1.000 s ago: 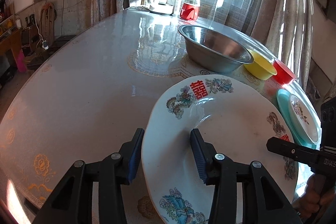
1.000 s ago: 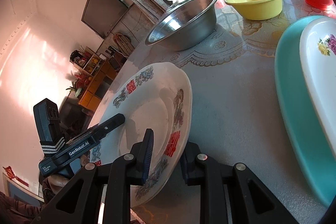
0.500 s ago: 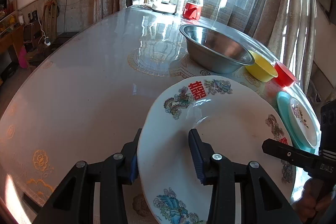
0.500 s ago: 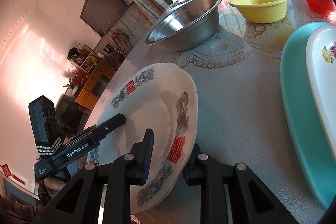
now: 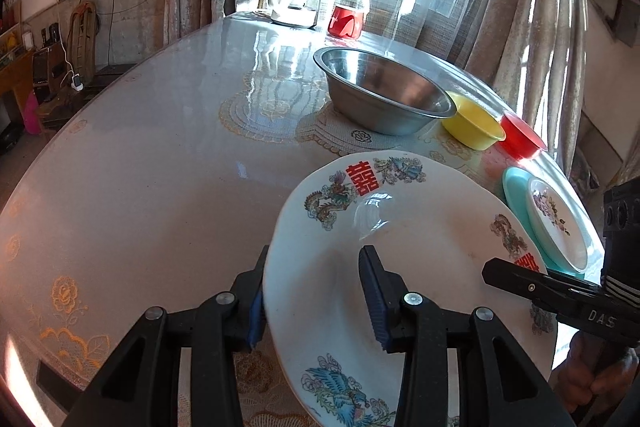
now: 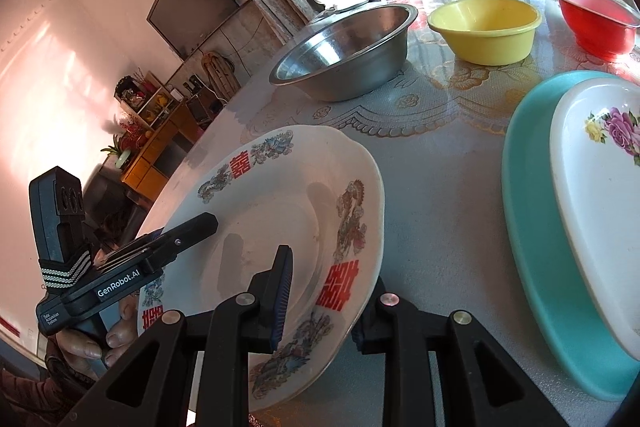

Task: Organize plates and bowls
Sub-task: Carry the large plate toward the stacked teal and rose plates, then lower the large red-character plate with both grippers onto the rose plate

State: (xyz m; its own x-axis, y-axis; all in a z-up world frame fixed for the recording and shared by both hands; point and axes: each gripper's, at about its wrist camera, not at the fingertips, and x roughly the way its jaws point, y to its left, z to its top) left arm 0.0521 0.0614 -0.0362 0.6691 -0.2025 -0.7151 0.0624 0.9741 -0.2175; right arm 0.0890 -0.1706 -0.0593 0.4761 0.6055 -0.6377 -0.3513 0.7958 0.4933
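"GenRobot.AI" on left hand-held gripper (image 6: pixel 120 287)

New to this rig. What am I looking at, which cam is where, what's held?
No robot arm: a person holds a pair of handheld tongs in each hand, each with a fisheye camera looking along its fingers. One picture is the left wrist view, the other the right.

Both the left tongs and right tongs grip opposite rims of one dragon plate, tilted above the table.

On the table: steel bowl, yellow bowl, red bowl, and a flowered plate on a teal plate.
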